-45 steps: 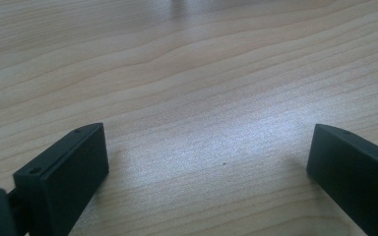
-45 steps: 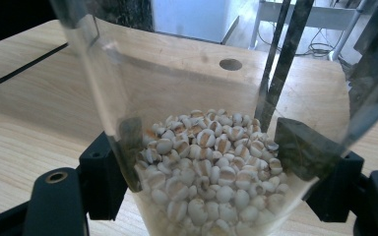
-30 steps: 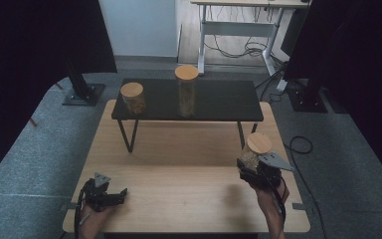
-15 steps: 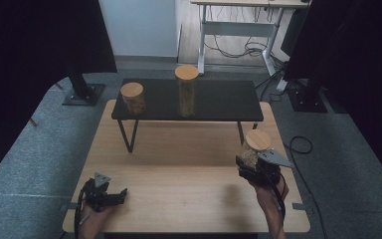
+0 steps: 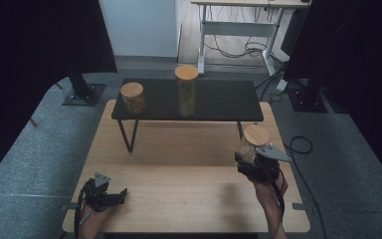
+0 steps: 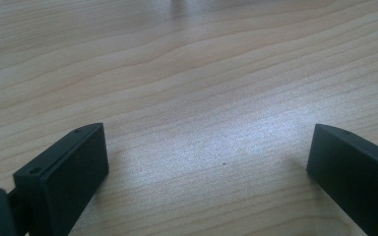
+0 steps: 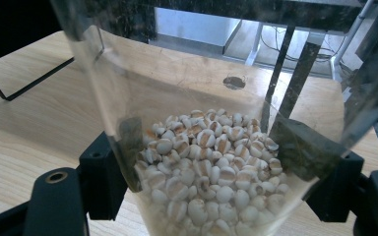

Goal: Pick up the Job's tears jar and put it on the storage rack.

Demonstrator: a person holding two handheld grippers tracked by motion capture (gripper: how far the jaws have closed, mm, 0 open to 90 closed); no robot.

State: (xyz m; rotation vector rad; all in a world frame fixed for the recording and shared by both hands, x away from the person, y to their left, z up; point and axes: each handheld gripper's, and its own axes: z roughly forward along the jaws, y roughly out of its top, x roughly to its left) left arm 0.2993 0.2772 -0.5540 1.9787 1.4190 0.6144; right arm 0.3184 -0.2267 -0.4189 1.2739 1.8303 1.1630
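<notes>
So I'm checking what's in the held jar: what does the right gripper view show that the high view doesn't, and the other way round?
Right gripper view alone: pale, brown-creased round grains part-filling the clear jar. High view alone: the jar's round wooden lid, two more wood-lidded jars on the low black shelf, and the left gripper open near the table's front edge. Both: the right gripper shut on the clear jar, over the light wooden table.

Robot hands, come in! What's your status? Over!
Right gripper shut on jar of grains. Left gripper open, resting on table. Shelf ahead holds two jars.
</notes>
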